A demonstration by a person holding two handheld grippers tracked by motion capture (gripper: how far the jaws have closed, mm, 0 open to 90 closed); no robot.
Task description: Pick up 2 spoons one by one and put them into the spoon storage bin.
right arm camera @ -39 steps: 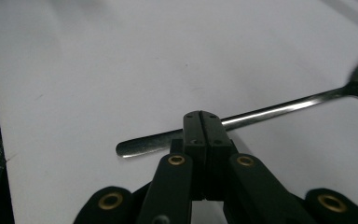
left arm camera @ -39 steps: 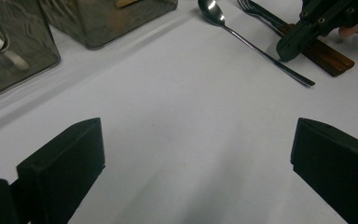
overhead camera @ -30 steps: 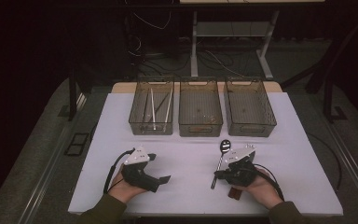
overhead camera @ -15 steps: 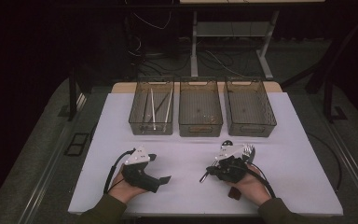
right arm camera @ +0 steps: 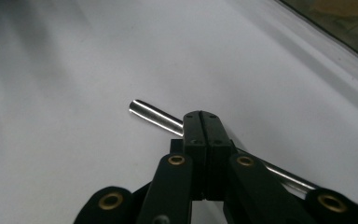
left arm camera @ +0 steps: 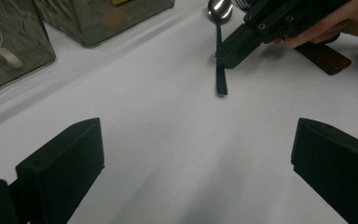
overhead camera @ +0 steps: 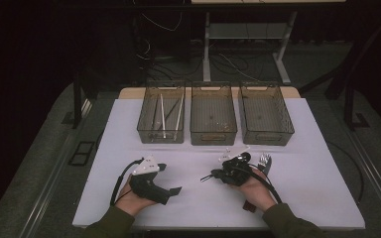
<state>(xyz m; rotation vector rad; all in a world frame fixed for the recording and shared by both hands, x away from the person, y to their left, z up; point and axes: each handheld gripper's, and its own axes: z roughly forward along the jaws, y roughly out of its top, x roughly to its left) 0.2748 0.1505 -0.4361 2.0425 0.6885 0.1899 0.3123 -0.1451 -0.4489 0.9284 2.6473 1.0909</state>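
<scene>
A metal spoon (left arm camera: 219, 51) lies on the white table (overhead camera: 307, 163), its bowl far from me and its handle end (overhead camera: 206, 177) pointing left. My right gripper (overhead camera: 217, 174) is shut, jaws pointing left. In the right gripper view the closed jaws (right arm camera: 203, 123) sit across the spoon handle (right arm camera: 154, 114), which passes beneath them, not between the pads. The left gripper view shows that gripper's tips (left arm camera: 226, 53) at the handle. My left gripper (overhead camera: 171, 178) rests at the front left, open with bare table between its jaws (left arm camera: 198, 158).
Three clear bins stand in a row at the back: the left one (overhead camera: 161, 134) holds pale sticks, then the middle (overhead camera: 213, 135) and right (overhead camera: 267, 135) ones. A fork (overhead camera: 264, 160) lies beside my right hand. A brown block (left arm camera: 324, 57) sits under that hand.
My right gripper has swung to the left across the table, and the spoon has turned with it, so its handle now points left. The left gripper has stayed put.
</scene>
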